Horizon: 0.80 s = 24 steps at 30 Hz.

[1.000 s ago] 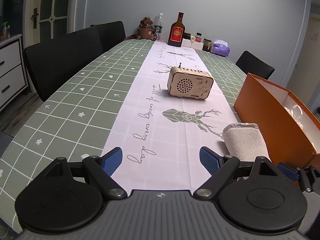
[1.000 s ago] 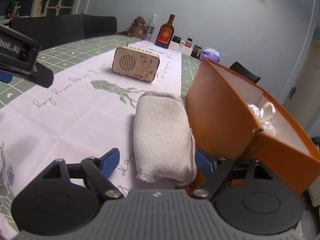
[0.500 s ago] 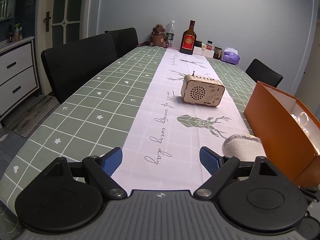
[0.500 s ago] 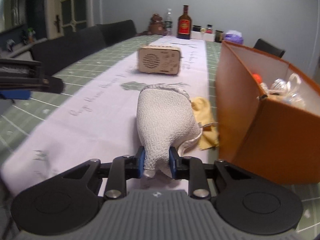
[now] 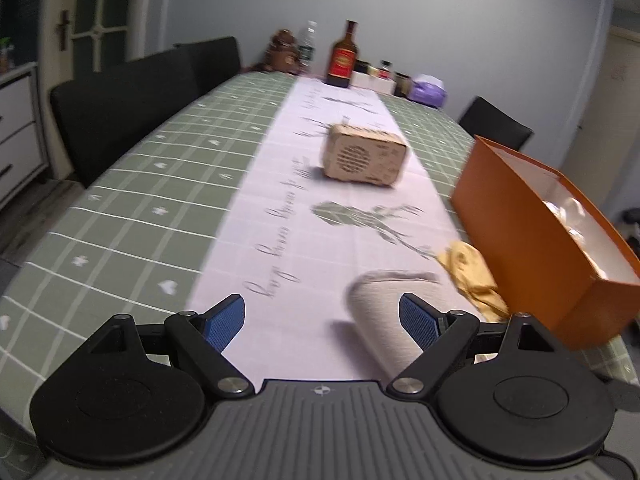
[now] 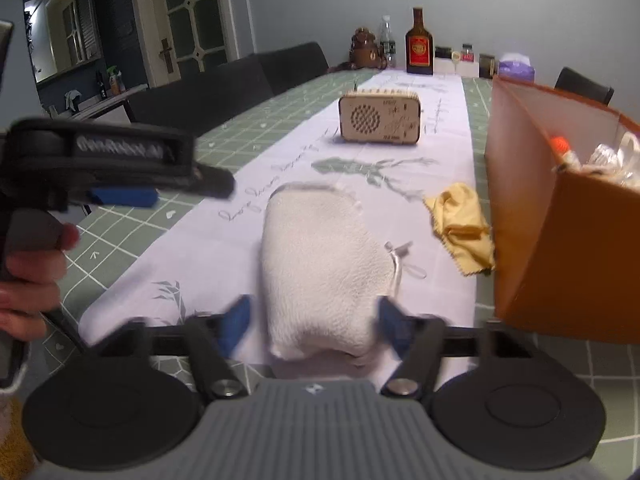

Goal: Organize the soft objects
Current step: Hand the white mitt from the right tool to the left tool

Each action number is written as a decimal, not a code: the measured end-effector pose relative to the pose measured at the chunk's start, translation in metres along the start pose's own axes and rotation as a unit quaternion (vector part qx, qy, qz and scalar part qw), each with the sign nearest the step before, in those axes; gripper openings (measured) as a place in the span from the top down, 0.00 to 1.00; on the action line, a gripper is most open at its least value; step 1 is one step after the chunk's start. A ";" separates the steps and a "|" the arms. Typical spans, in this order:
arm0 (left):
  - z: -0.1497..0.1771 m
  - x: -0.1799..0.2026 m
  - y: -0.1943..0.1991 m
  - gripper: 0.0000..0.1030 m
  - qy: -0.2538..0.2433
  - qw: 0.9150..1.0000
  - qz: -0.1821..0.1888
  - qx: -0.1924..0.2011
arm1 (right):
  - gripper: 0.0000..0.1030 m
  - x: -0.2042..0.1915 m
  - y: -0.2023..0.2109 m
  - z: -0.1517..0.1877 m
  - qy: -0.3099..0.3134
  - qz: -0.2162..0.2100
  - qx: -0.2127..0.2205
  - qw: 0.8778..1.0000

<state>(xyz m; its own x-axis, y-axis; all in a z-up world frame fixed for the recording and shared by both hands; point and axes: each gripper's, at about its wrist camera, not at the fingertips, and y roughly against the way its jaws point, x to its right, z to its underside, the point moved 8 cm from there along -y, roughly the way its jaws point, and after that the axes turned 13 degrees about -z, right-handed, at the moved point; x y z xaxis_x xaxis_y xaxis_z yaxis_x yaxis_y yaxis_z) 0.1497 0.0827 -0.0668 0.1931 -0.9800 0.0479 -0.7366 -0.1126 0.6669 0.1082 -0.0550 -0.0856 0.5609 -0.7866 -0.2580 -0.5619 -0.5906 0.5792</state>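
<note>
A rolled white towel (image 6: 324,264) lies on the pale table runner, its near end between my right gripper's (image 6: 312,316) jaws. Those jaws are opening and the blue pads stand clear of the towel on both sides. A crumpled yellow cloth (image 6: 460,224) lies to its right, against the foot of the orange box (image 6: 528,208). In the left wrist view the towel (image 5: 384,312) sits partly behind the right finger of my left gripper (image 5: 322,308), which is open with only tablecloth between its pads. The yellow cloth (image 5: 472,272) and the box (image 5: 520,216) lie to the right.
A wooden radio (image 6: 380,118) stands farther along the runner. A brown bottle (image 6: 419,42), jars and a purple tissue pack sit at the table's far end. Black chairs (image 5: 120,108) line the left side. A hand (image 6: 32,264) holds the left gripper (image 6: 120,196) at the left.
My right gripper shut on the towel half a second ago and has now spread wide again. The towel lies farther from the orange box, and the yellow cloth has come into view.
</note>
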 end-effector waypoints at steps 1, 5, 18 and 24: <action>0.003 0.007 -0.002 0.01 -0.002 1.000 0.006 -0.006 | 0.13 0.001 0.005 -0.002 0.004 0.001 0.005 1.000; 0.016 0.034 -0.017 0.01 -0.023 0.999 0.008 -0.040 | 0.12 0.018 0.024 -0.003 0.009 0.034 0.003 0.999; 0.029 0.067 -0.043 0.73 0.071 0.990 0.057 -0.112 | 0.11 0.064 0.041 0.012 -0.035 0.047 0.003 0.998; 0.015 0.052 -0.023 0.88 0.045 0.996 0.050 -0.053 | 0.12 0.072 0.051 0.013 -0.030 0.048 0.017 0.998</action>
<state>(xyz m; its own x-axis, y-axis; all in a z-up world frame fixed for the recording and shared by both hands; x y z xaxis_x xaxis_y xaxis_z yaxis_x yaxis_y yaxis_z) 0.1671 0.0317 -0.0912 0.1841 -0.9661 0.1811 -0.6831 0.0067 0.7303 0.1124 -0.1445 -0.0844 0.4665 -0.8484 -0.2501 -0.6318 -0.5175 0.5771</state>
